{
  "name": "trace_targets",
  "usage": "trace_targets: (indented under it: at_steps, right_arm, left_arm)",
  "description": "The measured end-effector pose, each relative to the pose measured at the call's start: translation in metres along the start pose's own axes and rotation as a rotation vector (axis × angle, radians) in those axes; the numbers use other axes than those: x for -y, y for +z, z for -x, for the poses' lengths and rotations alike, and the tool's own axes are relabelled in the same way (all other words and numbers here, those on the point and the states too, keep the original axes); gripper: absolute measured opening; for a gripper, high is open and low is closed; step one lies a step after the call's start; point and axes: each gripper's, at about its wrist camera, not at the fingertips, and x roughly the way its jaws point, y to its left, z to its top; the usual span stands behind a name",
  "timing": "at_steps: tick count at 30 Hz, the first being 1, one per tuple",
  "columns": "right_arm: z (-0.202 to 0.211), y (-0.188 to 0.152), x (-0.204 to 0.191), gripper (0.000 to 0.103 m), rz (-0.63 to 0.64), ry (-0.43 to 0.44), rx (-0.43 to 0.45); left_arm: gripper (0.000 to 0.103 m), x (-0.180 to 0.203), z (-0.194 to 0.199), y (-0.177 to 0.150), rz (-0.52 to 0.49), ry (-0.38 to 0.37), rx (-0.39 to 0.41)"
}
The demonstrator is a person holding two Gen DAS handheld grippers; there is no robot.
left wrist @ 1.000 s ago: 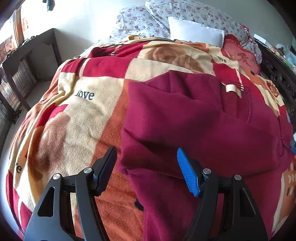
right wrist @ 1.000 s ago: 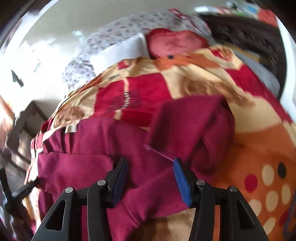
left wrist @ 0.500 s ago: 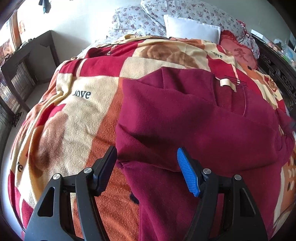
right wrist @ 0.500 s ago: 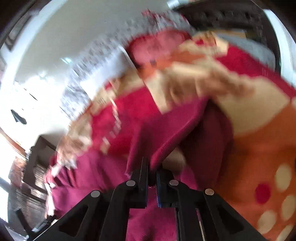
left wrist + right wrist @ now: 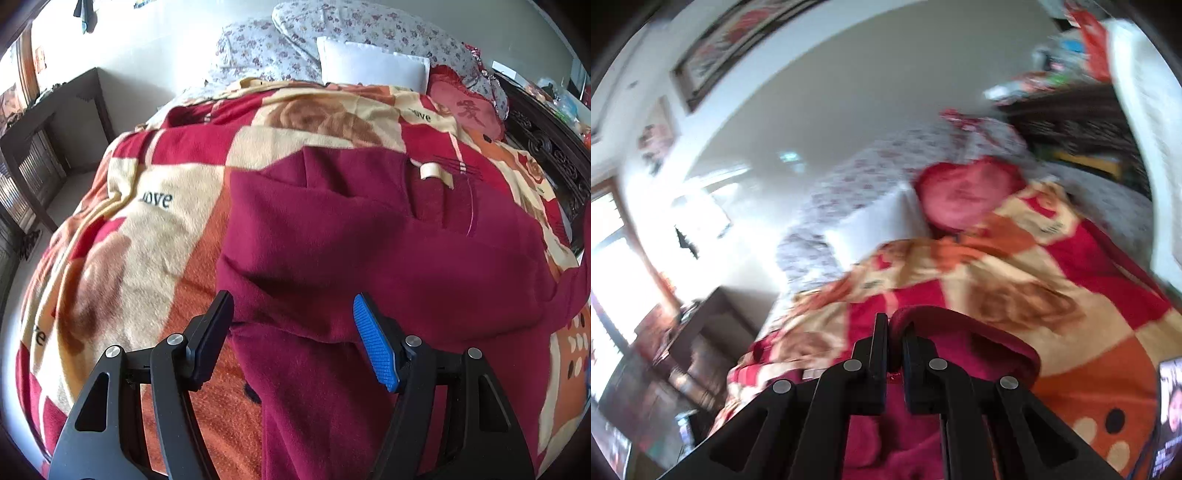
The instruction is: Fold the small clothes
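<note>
A dark red fleece garment (image 5: 354, 251) lies spread on the patterned blanket (image 5: 147, 236) of a bed. My left gripper (image 5: 291, 332) hangs open just above the garment's near edge, its black and blue pads on either side of a fold without pressing it. In the right wrist view my right gripper (image 5: 894, 339) is shut on a rolled edge of the same red garment (image 5: 960, 332), lifted off the blanket (image 5: 1071, 325); the cloth arches up and drapes to the right behind the fingers. That view is blurred by motion.
Floral pillows (image 5: 332, 40), a white pillow (image 5: 373, 66) and a red cushion (image 5: 465, 107) sit at the head of the bed. A dark wooden bench (image 5: 40, 147) stands left of the bed, a carved dark headboard edge (image 5: 546, 147) on the right.
My right gripper closed on the garment's edge and rose, tilting upward with the cloth. The left gripper stayed open and almost still over the near edge.
</note>
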Motion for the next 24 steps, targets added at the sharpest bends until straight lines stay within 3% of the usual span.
trace_targets:
  at_steps: [6,9,12,16,17,18,19,21,24]
  right_arm:
    - [-0.016,0.013,-0.085,0.006,0.165,0.323,-0.121]
    - [-0.051,0.003,-0.144,0.006,0.264,0.498,-0.259]
    - [-0.095,-0.022,-0.195,0.006,0.344,0.607,-0.38]
    - [-0.177,-0.07,-0.228,0.007,0.287,0.682,-0.589]
    - [-0.205,-0.086,-0.229,0.01,0.238,0.667,-0.666]
    - [-0.227,-0.1,-0.227,0.02,0.2,0.608,-0.715]
    - [-0.238,-0.105,-0.226,0.031,0.181,0.572,-0.734]
    - [-0.244,-0.113,-0.216,0.041,0.148,0.546,-0.727]
    - [-0.225,-0.107,-0.19,0.043,0.098,0.544,-0.669]
  left_arm:
    - [0.068,-0.015,0.021,0.008,0.041,-0.003,0.056]
    - [0.068,-0.03,0.035,0.012,0.093,0.001,0.101]
    - [0.068,-0.045,0.042,0.017,0.133,0.004,0.116]
    - [0.068,-0.054,0.043,0.018,0.151,0.015,0.117]
    - [0.068,-0.056,0.042,0.019,0.152,0.012,0.108]
    - [0.068,-0.056,0.04,0.019,0.151,0.002,0.1]
    - [0.068,-0.056,0.039,0.018,0.149,-0.01,0.093]
    - [0.068,-0.055,0.036,0.017,0.136,-0.028,0.088]
    - [0.068,-0.048,0.025,0.017,0.106,-0.056,0.07]
